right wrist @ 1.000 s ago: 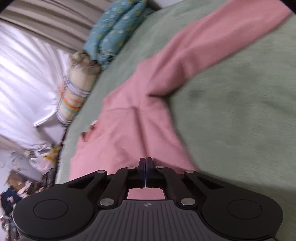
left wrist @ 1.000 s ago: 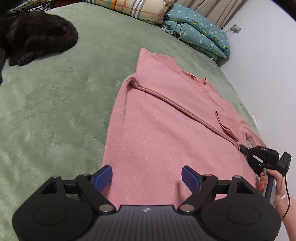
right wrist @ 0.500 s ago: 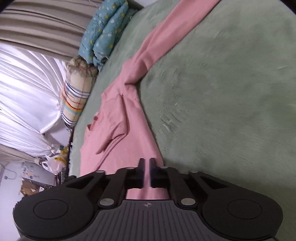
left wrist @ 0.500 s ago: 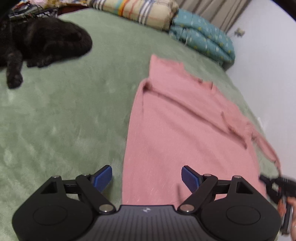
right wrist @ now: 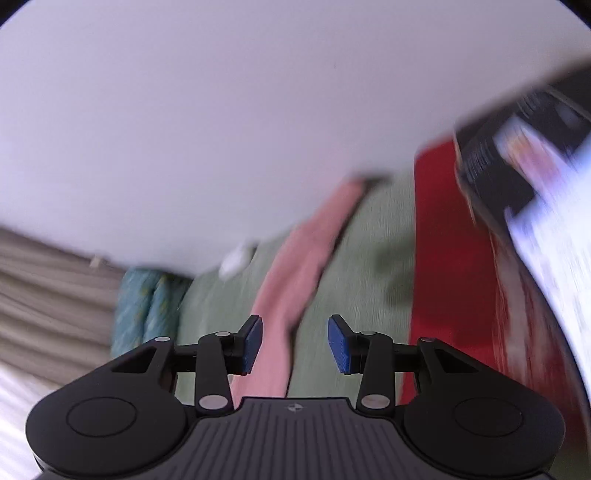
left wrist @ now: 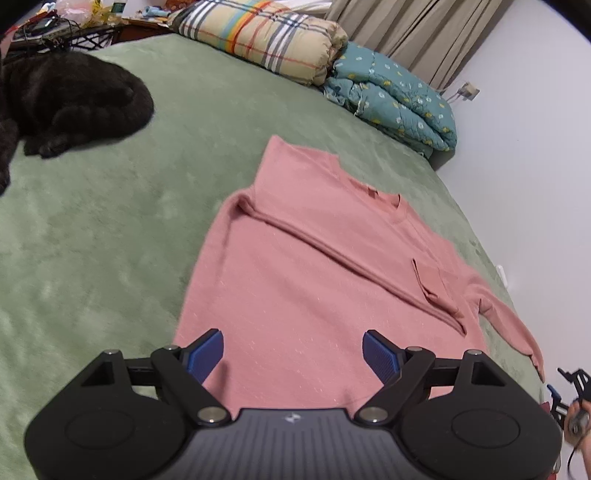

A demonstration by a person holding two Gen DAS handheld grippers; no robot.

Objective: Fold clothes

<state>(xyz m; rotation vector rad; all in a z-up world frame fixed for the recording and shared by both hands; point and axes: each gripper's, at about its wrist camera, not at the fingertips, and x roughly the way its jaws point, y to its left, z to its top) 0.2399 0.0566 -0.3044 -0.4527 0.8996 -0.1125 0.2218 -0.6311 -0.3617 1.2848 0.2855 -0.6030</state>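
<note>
A pink long-sleeved shirt (left wrist: 317, 273) lies flat on the green bed cover (left wrist: 110, 236), its left sleeve folded across the chest and its right sleeve stretched out to the right. My left gripper (left wrist: 293, 352) is open and empty, hovering over the shirt's hem. My right gripper (right wrist: 295, 343) is open and empty above the pink sleeve (right wrist: 295, 266), in a blurred view. The right gripper also shows at the lower right edge of the left wrist view (left wrist: 569, 391), beyond the sleeve cuff.
A black cat (left wrist: 62, 107) lies at the far left of the bed. A plaid quilt (left wrist: 266, 33) and a teal quilt (left wrist: 395, 99) are rolled at the bed's head. A white wall (left wrist: 535, 147) runs along the right. A red object (right wrist: 454, 266) sits beside the sleeve.
My right gripper has opened, let go of the pink sleeve and swung away toward the wall. The sleeve now lies stretched out on the bed. My left gripper stays open over the hem.
</note>
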